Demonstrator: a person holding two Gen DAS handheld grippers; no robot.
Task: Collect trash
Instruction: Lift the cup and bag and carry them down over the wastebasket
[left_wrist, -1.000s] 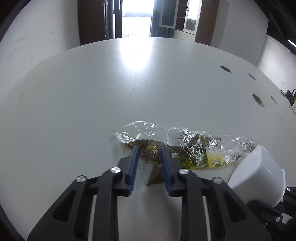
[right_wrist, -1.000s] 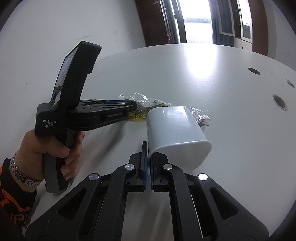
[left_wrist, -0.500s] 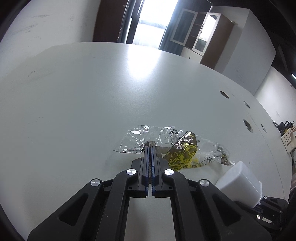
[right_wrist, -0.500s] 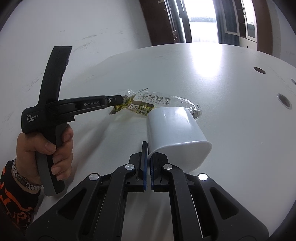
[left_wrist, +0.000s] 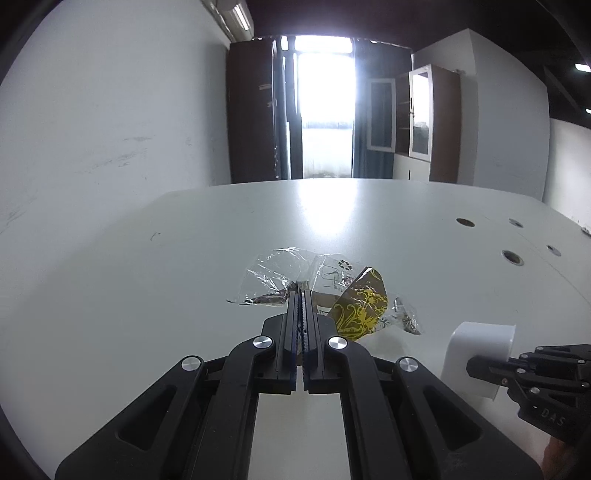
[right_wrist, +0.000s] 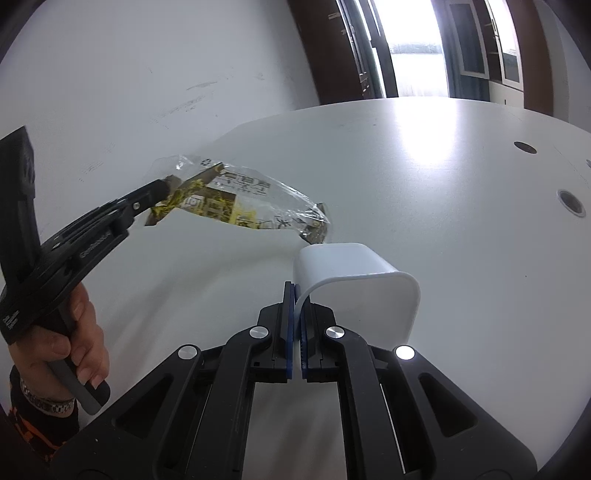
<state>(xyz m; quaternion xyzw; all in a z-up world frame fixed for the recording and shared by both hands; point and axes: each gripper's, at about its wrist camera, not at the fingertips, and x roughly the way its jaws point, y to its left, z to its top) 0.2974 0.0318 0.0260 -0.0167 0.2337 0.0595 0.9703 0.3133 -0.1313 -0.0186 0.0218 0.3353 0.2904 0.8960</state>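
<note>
A crinkled clear plastic wrapper with brown and yellow print (left_wrist: 354, 301) hangs from my left gripper (left_wrist: 301, 295), which is shut on its end. In the right wrist view the wrapper (right_wrist: 236, 203) is lifted off the white table (right_wrist: 461, 206), its far end dangling just above the white bin (right_wrist: 354, 284). My right gripper (right_wrist: 295, 291) is shut on the bin's rim and holds it tilted, the opening toward me. The bin (left_wrist: 480, 356) also shows at the lower right of the left wrist view.
The round white table (left_wrist: 147, 295) has several cable holes (left_wrist: 511, 257) at the right. A white wall stands to the left; dark cabinets and a bright window are beyond the far edge. The person's left hand (right_wrist: 74, 354) holds the left gripper's handle.
My left gripper closed on the wrapper and lifted it off the table, tilting upward. The right gripper kept hold of the bin, which now sits under the wrapper's hanging end.
</note>
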